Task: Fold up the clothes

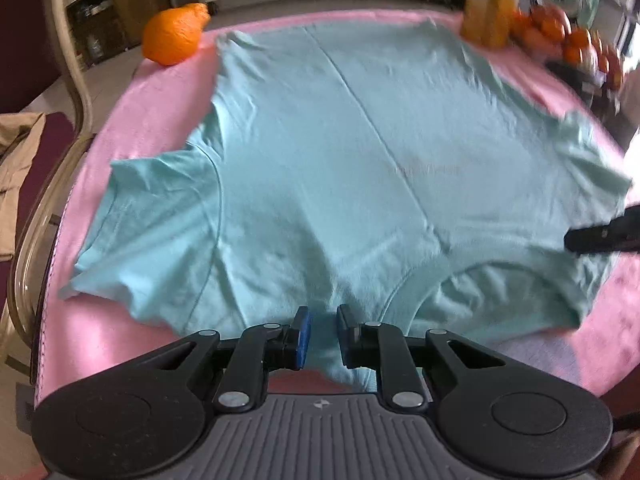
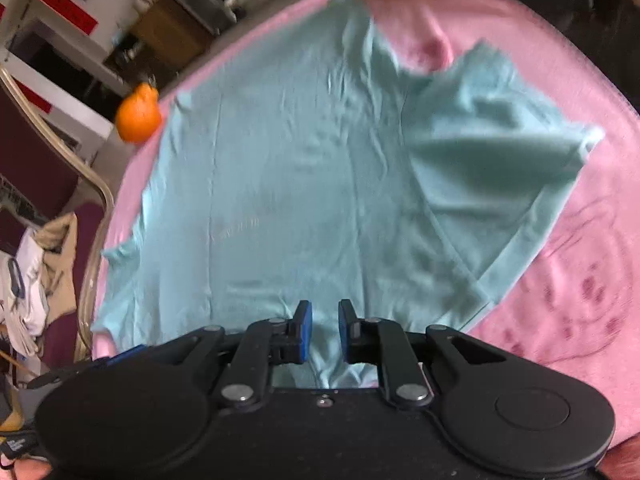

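On the pink-covered counter (image 1: 120, 128) in the left wrist view, the teal T-shirt (image 1: 320, 140) lies spread, its faint print unreadable; the left gripper (image 1: 323, 334) fingers are clenched on its near edge. In the right wrist view, the right gripper (image 2: 325, 330) fingers also pinch the hem beside an orange (image 2: 138, 114).

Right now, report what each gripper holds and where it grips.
Both pinch the teal T-shirt at its near edge: the left gripper beside the neckline, the right gripper near the shoulder by the sleeve. Cloth sits between the fingers of each.
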Action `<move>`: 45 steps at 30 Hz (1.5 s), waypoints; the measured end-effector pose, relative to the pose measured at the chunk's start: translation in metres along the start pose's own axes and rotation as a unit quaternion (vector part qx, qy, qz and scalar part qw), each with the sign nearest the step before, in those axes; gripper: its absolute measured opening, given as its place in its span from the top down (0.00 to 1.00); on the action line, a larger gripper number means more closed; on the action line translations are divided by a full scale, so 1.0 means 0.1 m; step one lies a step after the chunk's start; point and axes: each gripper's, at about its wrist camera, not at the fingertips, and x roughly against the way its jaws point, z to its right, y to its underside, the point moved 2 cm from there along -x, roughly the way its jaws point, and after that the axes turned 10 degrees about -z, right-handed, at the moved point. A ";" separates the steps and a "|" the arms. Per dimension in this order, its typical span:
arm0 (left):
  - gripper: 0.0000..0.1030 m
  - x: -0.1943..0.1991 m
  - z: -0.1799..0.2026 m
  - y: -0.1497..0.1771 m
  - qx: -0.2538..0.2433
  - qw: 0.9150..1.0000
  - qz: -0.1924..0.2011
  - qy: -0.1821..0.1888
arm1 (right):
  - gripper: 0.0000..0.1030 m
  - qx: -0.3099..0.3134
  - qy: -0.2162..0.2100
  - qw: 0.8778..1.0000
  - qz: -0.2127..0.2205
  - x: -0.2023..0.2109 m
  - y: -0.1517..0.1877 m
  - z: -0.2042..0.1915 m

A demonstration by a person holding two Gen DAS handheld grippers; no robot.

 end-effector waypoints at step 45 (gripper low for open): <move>0.72 0.06 -0.02 -0.29 0.027 0.999 0.022 -0.003 | 0.66 -0.350 -0.044 0.925 0.140 0.68 -0.49 1.65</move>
